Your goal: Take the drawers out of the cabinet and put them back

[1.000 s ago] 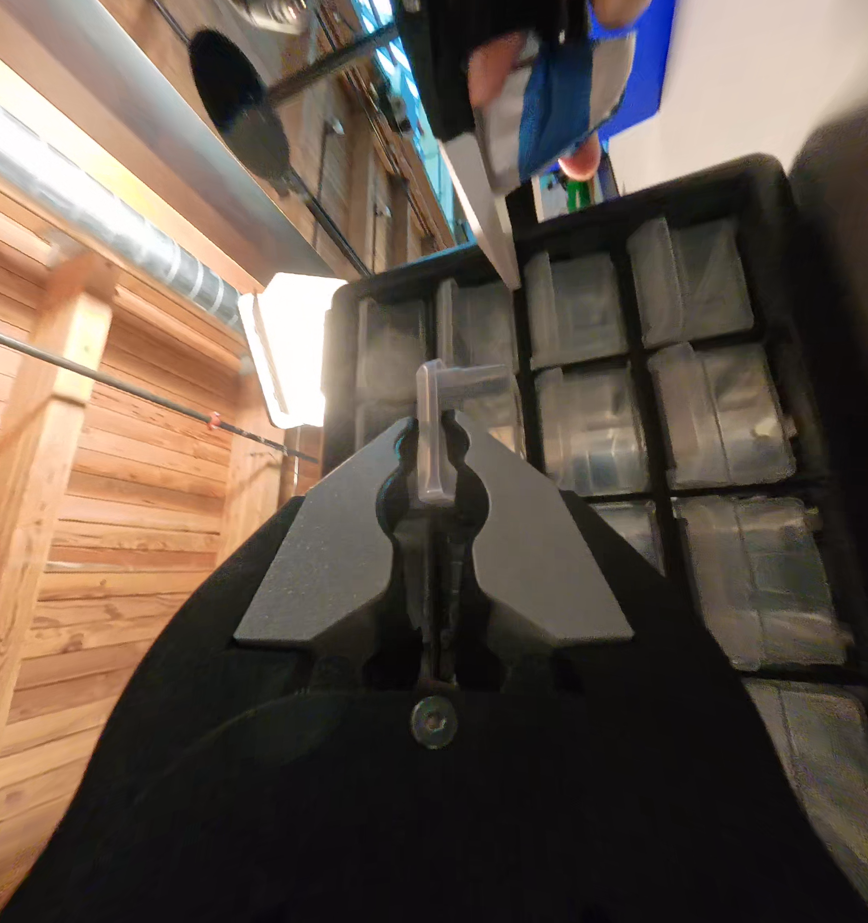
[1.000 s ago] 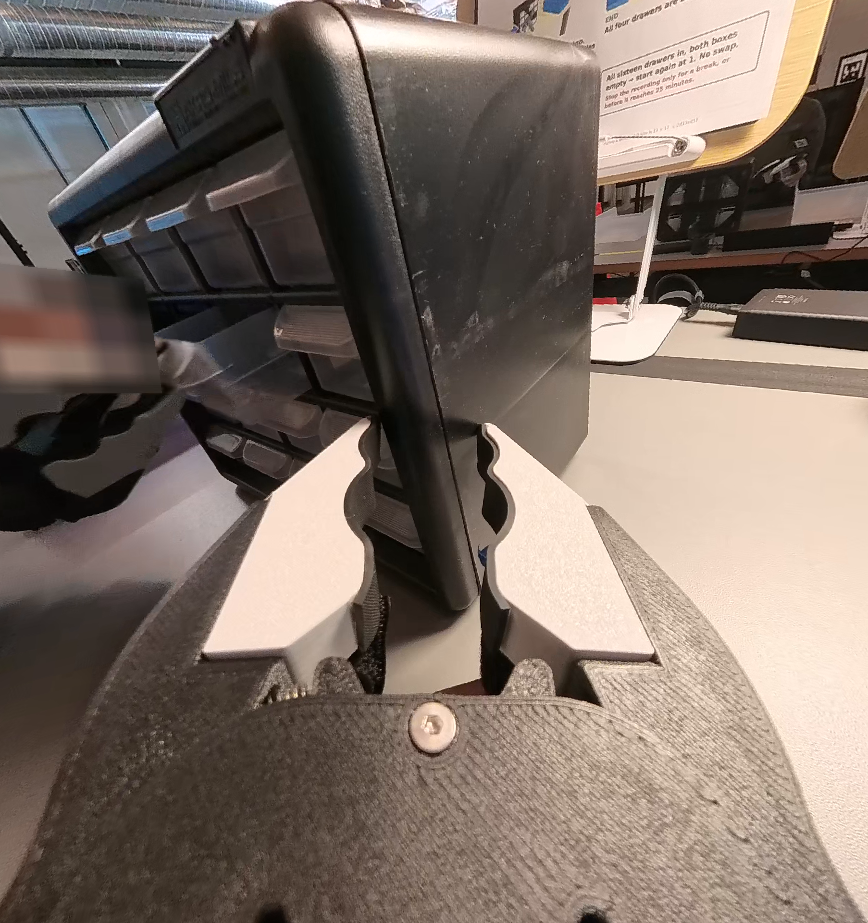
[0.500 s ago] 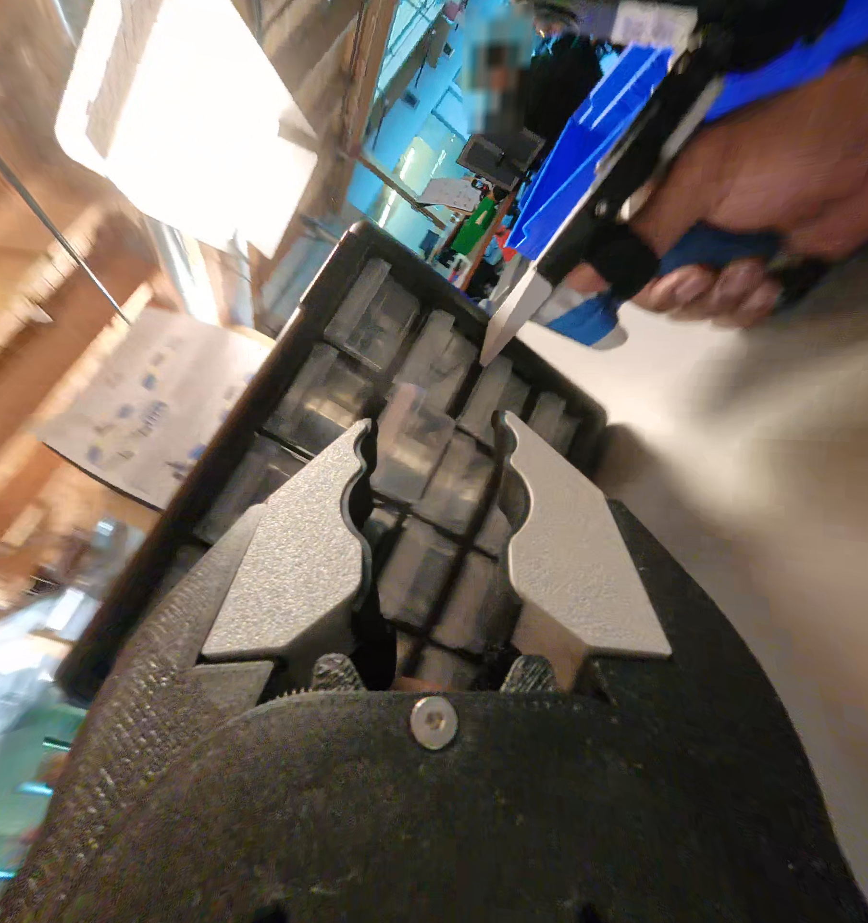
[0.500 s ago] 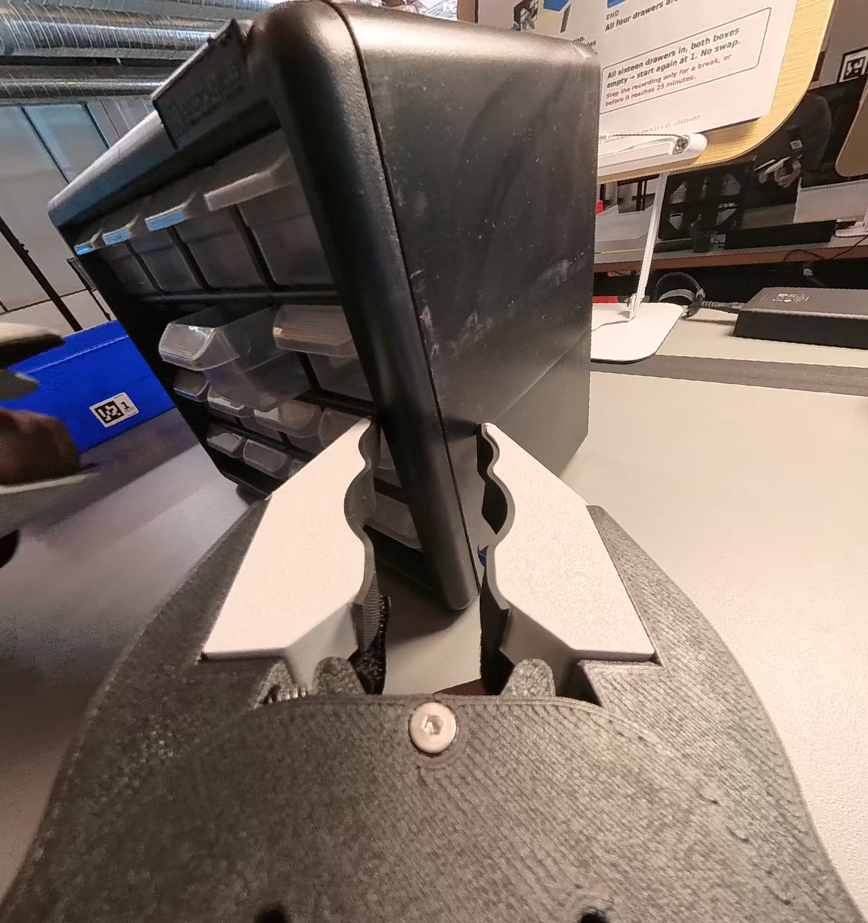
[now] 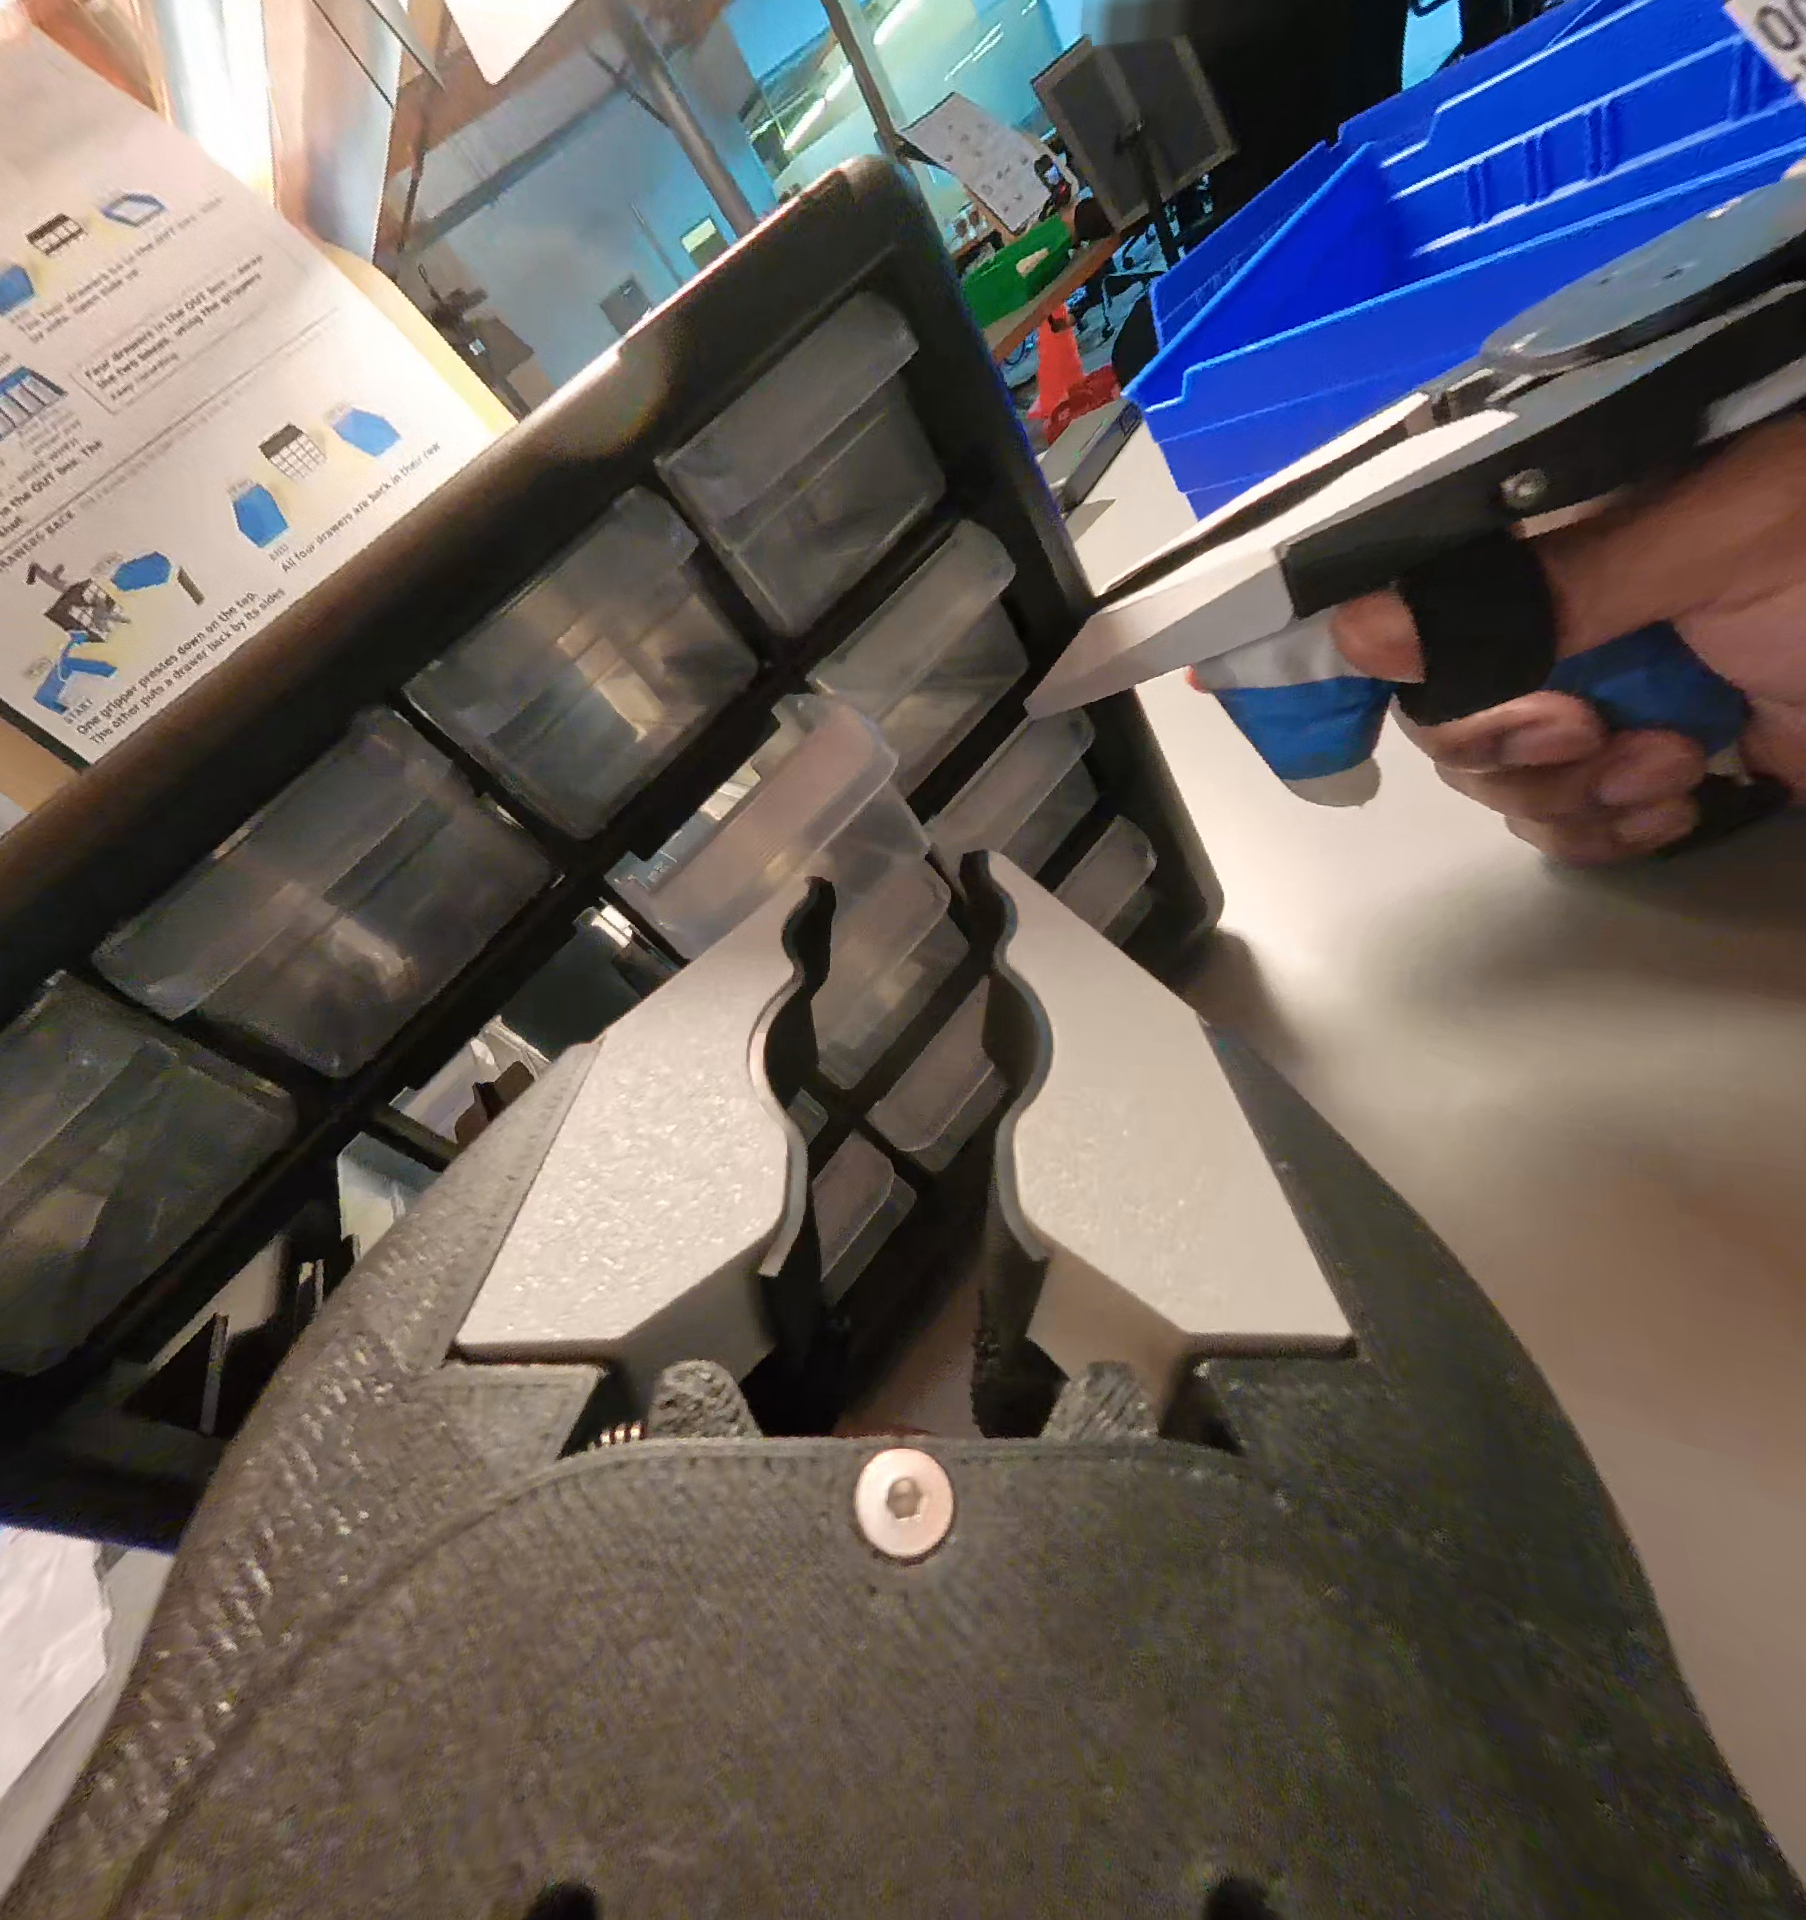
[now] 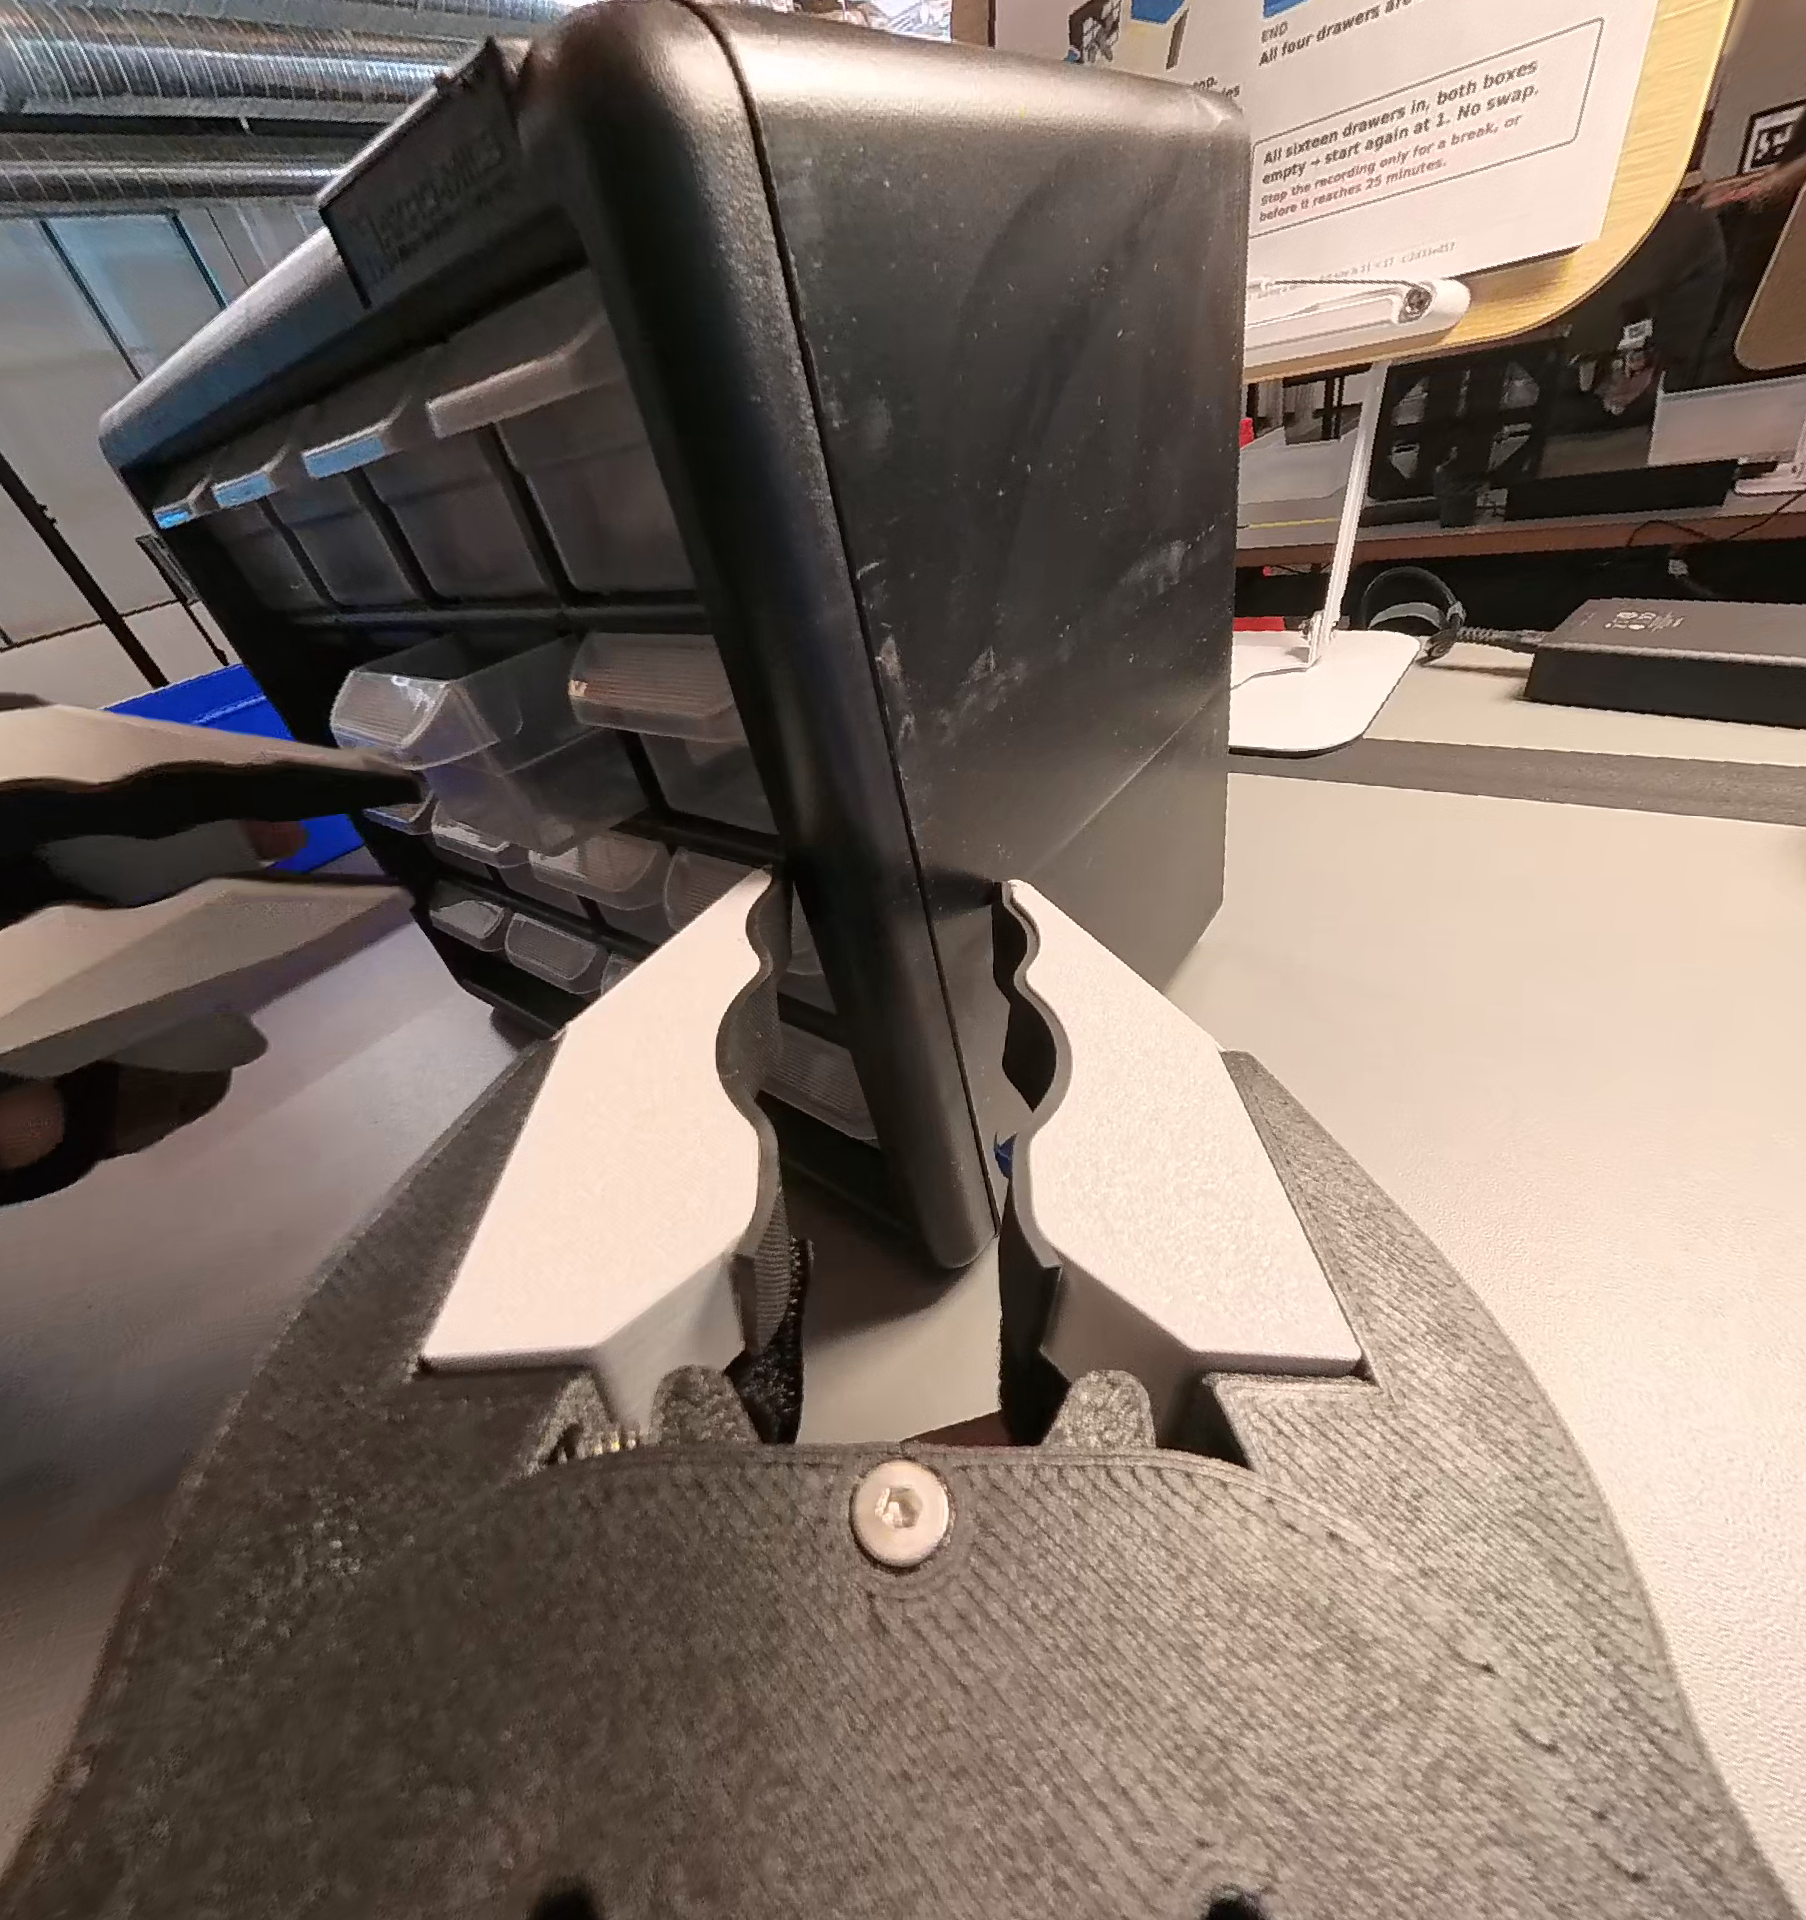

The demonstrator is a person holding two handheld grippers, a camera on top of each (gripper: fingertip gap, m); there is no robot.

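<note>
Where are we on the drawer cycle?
Early or mid-cycle, can't tell. Top-row drawers sit in the cabinet. In hand: one second-row drawer partly pulled out, between the fingers of the left gripper; right gripper straddles the cabinet's front edge. Left: pull it free, then return it.

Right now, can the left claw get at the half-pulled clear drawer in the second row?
Probably yes. The clear drawer juts out of the cabinet straight ahead of the left claw, fingers either side. The right claw sits at the cabinet's corner, out of the way.
</note>
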